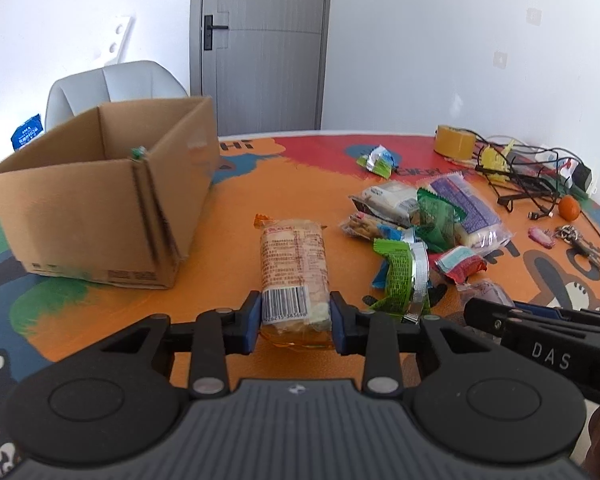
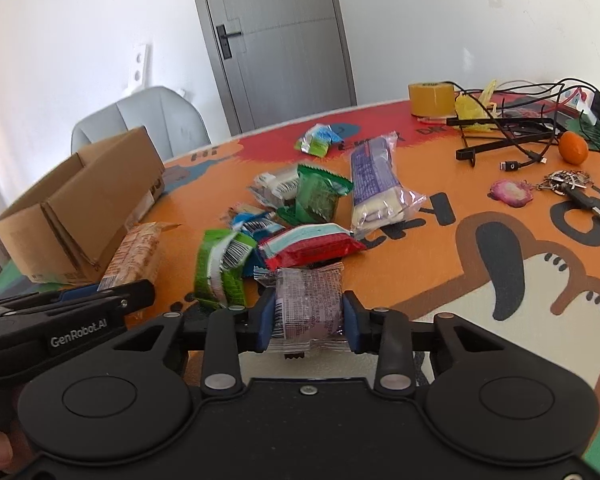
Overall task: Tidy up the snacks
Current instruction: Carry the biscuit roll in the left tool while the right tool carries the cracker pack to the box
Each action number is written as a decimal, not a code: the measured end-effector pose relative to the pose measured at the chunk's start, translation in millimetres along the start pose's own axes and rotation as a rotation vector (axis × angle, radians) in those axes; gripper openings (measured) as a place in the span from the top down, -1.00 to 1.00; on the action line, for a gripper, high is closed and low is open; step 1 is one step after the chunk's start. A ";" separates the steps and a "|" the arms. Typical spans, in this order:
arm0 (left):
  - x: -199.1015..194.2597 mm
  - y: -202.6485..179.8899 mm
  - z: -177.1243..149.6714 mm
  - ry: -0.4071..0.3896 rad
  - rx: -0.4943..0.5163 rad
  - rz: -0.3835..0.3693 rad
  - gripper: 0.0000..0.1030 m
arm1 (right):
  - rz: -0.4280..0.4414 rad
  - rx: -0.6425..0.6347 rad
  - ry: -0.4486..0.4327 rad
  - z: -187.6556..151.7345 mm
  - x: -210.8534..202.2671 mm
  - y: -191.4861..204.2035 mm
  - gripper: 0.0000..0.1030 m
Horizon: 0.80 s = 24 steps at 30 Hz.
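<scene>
My left gripper [image 1: 296, 322] is shut on the near end of a long orange cracker packet [image 1: 294, 264], which also shows in the right wrist view [image 2: 134, 256]. My right gripper [image 2: 309, 322] is shut on a small purple snack packet [image 2: 310, 304]. An open cardboard box [image 1: 100, 196] stands to the left on the table; it also shows in the right wrist view [image 2: 80, 200]. A pile of loose snack packets [image 2: 296, 212] lies mid-table, among them a green packet [image 1: 400, 276], a red packet [image 2: 312, 246] and a long purple packet [image 2: 374, 178].
A tape roll [image 2: 432, 98], black cables [image 2: 512, 128], an orange fruit [image 2: 573, 146] and keys [image 2: 572, 184] lie at the table's far right. A grey chair [image 1: 112, 84] stands behind the box. A green-blue packet [image 2: 318, 140] lies apart near the far edge.
</scene>
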<state>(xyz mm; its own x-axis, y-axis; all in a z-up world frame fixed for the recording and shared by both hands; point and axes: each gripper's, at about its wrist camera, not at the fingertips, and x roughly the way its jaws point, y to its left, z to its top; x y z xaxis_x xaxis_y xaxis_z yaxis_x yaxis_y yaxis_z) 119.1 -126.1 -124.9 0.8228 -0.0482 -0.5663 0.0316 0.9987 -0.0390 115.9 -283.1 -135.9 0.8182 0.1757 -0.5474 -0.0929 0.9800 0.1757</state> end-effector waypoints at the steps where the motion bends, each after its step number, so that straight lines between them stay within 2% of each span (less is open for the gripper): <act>1: -3.1 1.2 0.3 -0.006 -0.003 0.000 0.35 | 0.001 0.002 -0.005 0.4 -2.2 1.0 0.31; 12: -36.7 15.8 9.7 -0.082 -0.025 0.008 0.35 | 0.028 -0.015 -0.056 8.4 -19.9 21.1 0.32; 24: -67.1 49.3 30.4 -0.165 -0.034 0.028 0.35 | 0.091 -0.050 -0.101 21.4 -22.5 68.0 0.32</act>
<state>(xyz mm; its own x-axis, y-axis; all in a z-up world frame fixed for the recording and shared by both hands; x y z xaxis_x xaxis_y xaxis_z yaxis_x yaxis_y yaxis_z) 82.6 -73.2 -63.8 0.9053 -0.0146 -0.4244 -0.0097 0.9984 -0.0549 103.3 -222.4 -94.1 0.8578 0.2566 -0.4453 -0.1958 0.9643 0.1786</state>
